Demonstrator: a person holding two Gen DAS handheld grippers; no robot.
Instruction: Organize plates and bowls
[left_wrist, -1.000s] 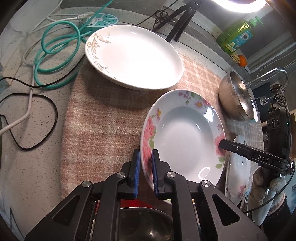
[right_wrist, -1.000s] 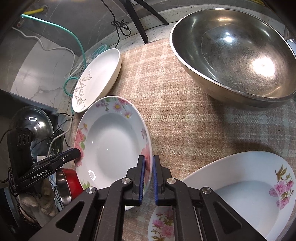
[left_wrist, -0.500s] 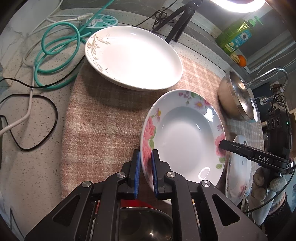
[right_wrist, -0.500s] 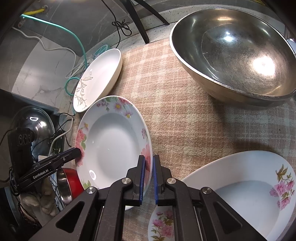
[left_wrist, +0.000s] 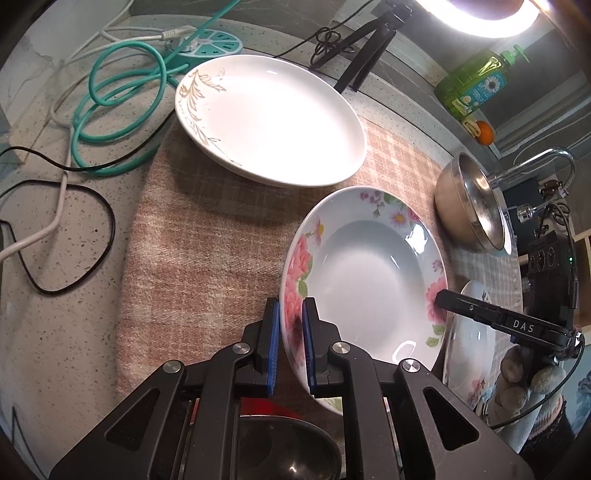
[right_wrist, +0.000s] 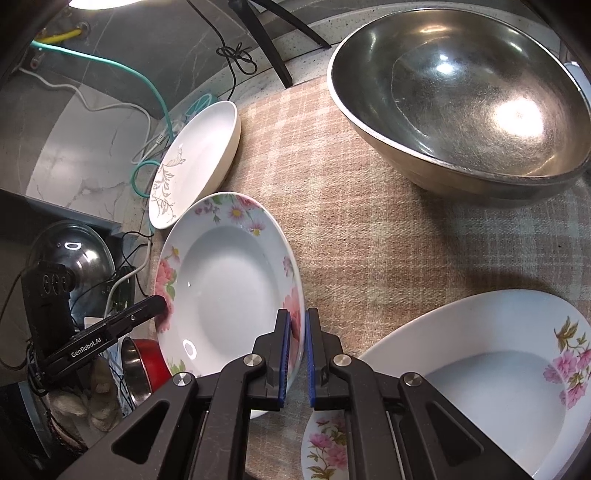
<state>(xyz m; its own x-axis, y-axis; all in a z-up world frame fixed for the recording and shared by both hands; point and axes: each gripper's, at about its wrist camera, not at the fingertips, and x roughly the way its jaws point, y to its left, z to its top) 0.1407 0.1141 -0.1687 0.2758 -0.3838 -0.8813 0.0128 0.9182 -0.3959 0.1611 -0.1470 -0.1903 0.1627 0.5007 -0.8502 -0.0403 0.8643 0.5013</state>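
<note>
black right gripper (left_wrist: 441, 297) reads "das", left gripper (right_wrist: 160, 303) "genrobot.ai"

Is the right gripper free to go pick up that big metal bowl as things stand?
Probably not yet: the right gripper is shut on the flowered plate's rim. The cloth between it and the metal bowl looks bare.

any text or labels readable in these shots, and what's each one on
"DAS": white letters on the right gripper, seen from the left wrist camera.
"GenRobot.AI": white print on the left gripper, seen from the right wrist camera.
The label on the green bottle shows a daisy picture, but its print is too small to read.
No other text is visible.
</note>
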